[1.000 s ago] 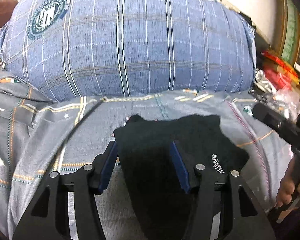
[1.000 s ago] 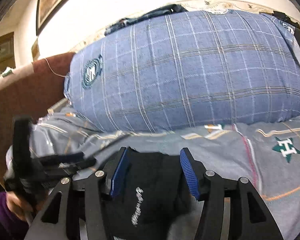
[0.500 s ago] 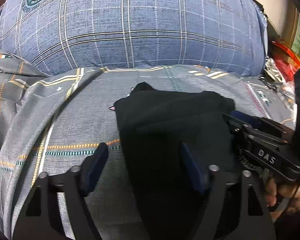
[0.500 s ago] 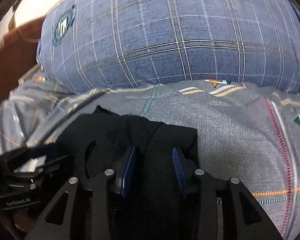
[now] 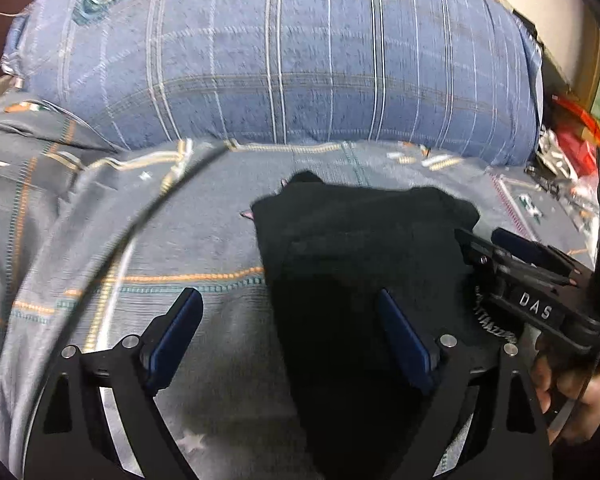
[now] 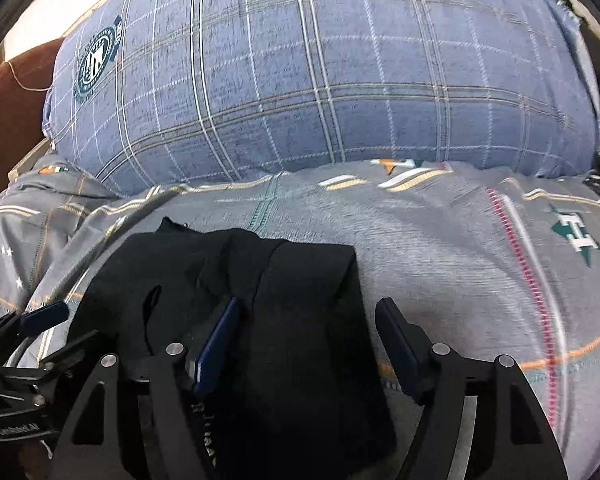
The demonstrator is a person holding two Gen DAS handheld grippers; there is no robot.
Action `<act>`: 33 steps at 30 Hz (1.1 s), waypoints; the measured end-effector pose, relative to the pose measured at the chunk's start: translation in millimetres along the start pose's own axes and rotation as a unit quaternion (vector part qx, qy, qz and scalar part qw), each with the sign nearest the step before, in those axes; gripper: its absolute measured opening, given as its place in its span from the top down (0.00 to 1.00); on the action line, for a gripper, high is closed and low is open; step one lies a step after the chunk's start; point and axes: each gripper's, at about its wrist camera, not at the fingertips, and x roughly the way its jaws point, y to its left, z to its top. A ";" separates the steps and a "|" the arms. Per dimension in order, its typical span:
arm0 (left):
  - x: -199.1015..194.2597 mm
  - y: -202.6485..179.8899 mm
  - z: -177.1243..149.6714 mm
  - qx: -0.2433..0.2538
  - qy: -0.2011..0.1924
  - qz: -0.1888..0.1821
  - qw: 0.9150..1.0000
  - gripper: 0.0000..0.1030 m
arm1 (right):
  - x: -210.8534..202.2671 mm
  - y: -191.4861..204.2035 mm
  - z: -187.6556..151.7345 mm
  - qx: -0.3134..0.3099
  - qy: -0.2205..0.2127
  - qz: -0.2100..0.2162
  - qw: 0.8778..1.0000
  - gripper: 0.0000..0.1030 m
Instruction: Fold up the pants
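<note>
Black pants point(image 5: 364, 272) lie folded on the grey bed sheet point(image 5: 188, 240), just in front of the blue plaid pillow point(image 5: 300, 60). Left tongs point(image 5: 292, 336) spread wide, as half a second ago, left edge of pants between the pads. Right tongs point(image 6: 306, 340) have opened from nearly closed, now apart over the pants' right edge, gripping nothing.
</note>
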 end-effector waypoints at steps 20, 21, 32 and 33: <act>-70.3 30.1 -28.7 0.009 -0.100 0.089 0.991 0.11 | -90.3 64.3 -41.8 -0.095 -0.039 -0.043 0.994 0.31; -69.1 29.4 -29.1 0.011 -0.103 0.088 0.991 0.11 | -91.2 63.8 -43.5 -0.094 -0.039 -0.044 0.994 0.31; -49.2 7.6 -36.0 0.060 -0.085 0.092 0.990 0.11 | -78.4 54.4 -43.0 -0.096 -0.032 -0.060 0.993 0.31; -48.1 5.4 -36.4 0.064 -0.084 0.091 0.990 0.11 | -77.7 53.8 -43.0 -0.097 -0.032 -0.062 0.993 0.31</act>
